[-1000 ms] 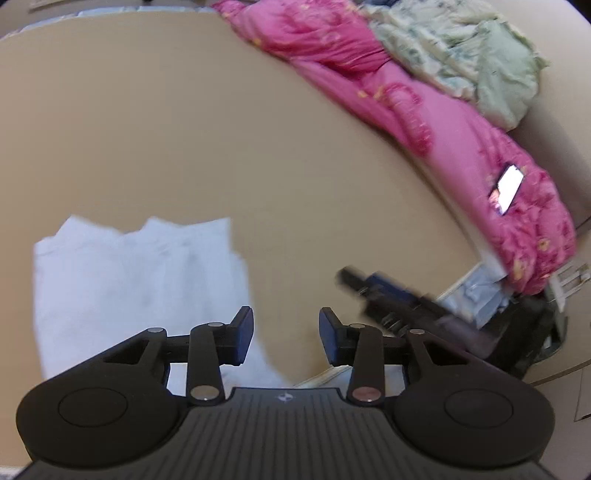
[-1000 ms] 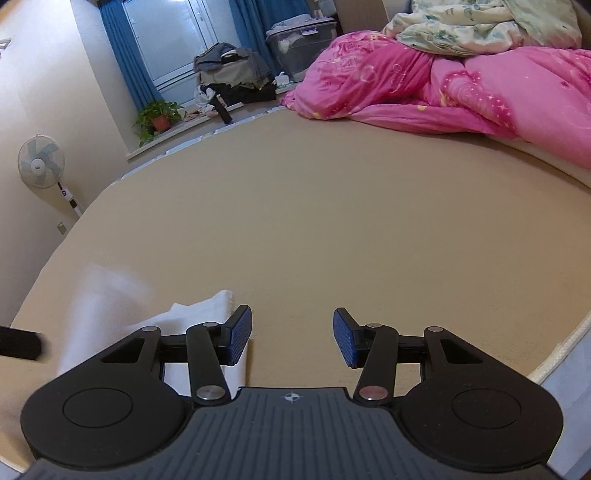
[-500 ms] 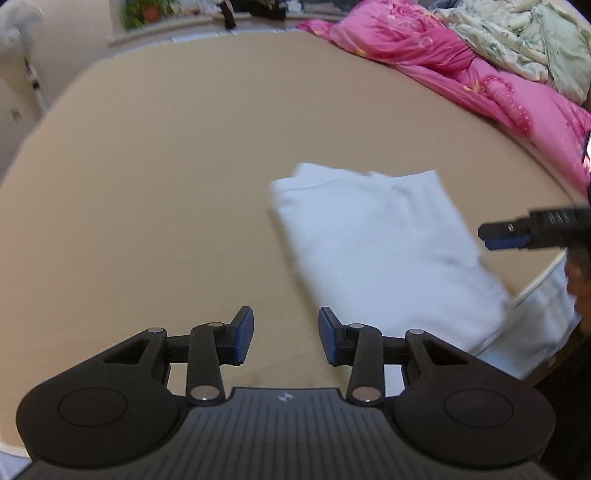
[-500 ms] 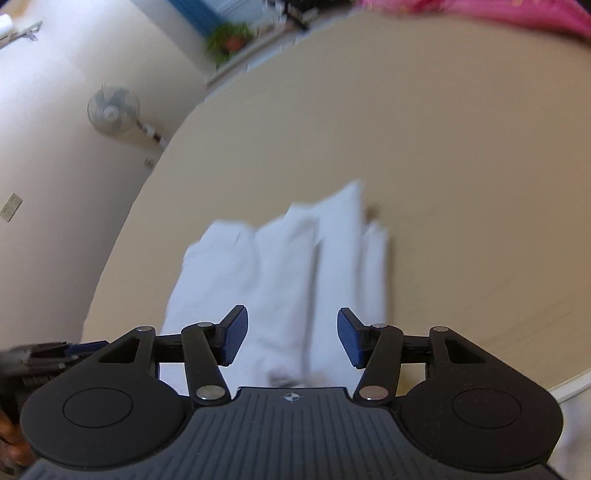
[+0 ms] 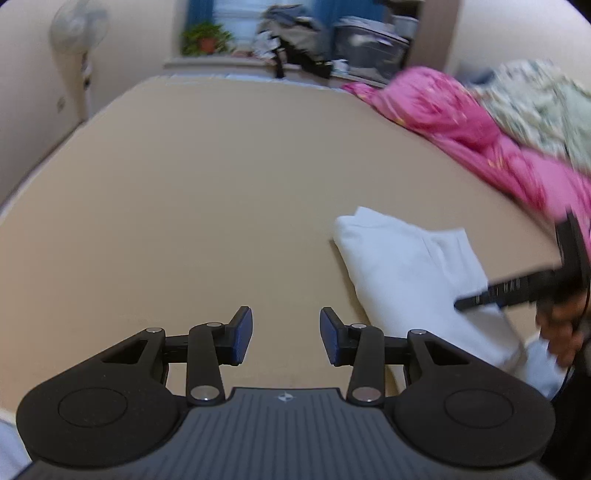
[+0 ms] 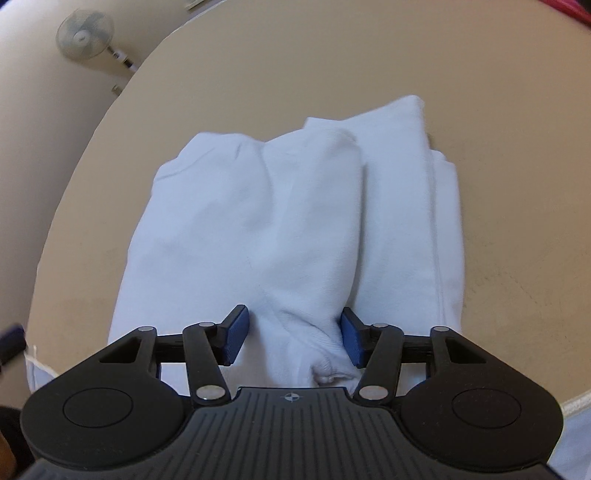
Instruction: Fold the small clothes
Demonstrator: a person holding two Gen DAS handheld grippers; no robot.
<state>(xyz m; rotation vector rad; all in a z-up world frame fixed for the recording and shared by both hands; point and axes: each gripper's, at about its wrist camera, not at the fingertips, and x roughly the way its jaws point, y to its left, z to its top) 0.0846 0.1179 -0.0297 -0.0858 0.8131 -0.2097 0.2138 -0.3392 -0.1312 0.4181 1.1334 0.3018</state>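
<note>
A white garment (image 6: 277, 221), folded lengthwise into a long strip, lies on the tan mattress (image 6: 498, 110) near its front edge. My right gripper (image 6: 291, 338) is low over the near end, its jaws closing, with a raised fold of the cloth between the blue pads (image 6: 234, 334). I see no firm pinch. In the left wrist view the same garment (image 5: 406, 266) lies to the right, with the right gripper (image 5: 480, 299) and the hand (image 5: 565, 332) holding it blurred over its near end. My left gripper (image 5: 286, 338) is open over bare mattress (image 5: 184, 184), nothing between its fingers.
A pink quilt (image 5: 461, 122) and a pale floral blanket (image 5: 543, 99) are heaped along the far right of the bed. A standing fan (image 5: 79, 27) is by the left wall. A potted plant (image 5: 207, 37) and piled things line the window sill beyond.
The left gripper swung left, so the garment went from the view's middle to its right. The right gripper came down over the garment's near end and its jaws narrowed around a fold.
</note>
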